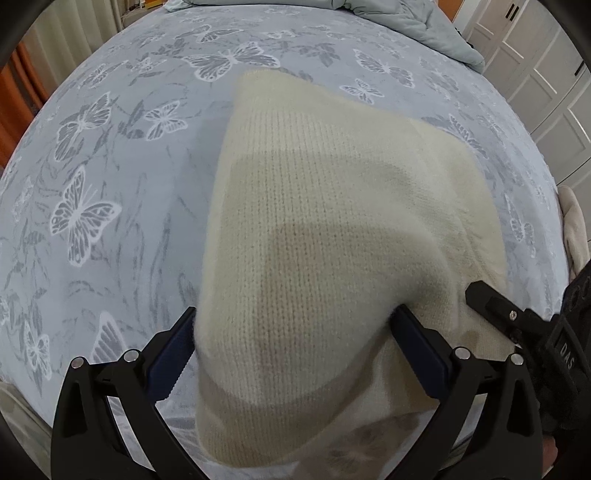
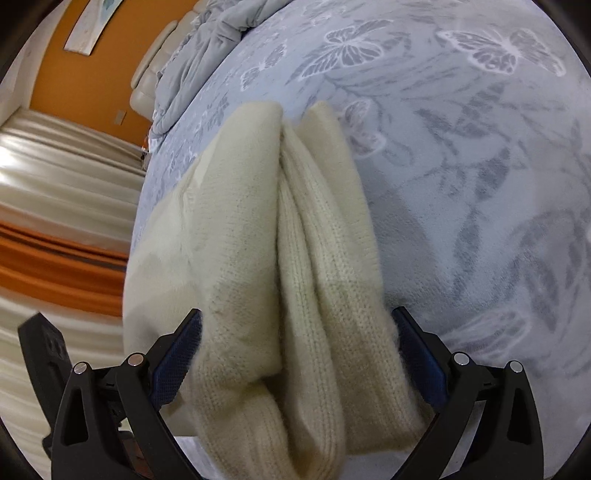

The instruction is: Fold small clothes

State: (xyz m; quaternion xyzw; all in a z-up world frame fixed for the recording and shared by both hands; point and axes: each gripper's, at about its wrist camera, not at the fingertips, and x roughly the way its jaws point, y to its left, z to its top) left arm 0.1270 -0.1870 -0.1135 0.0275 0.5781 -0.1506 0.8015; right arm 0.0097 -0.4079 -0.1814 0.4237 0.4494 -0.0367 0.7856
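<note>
The left gripper (image 1: 295,350) has its jaws spread wide, with a broad fold of the cream knit sweater (image 1: 332,229) bunched between the blue pads (image 1: 173,354); whether they truly pinch it I cannot tell. The right gripper (image 2: 295,354) likewise straddles a thick, doubled-over bundle of the sweater (image 2: 288,258), its pads (image 2: 177,358) touching the wool on both sides. The garment lies on a pale blue bedspread with white butterflies (image 1: 110,184). A crumpled grey-green duvet (image 1: 406,18) sits at the far end, and an orange wall (image 2: 110,55) rises beyond.
</note>
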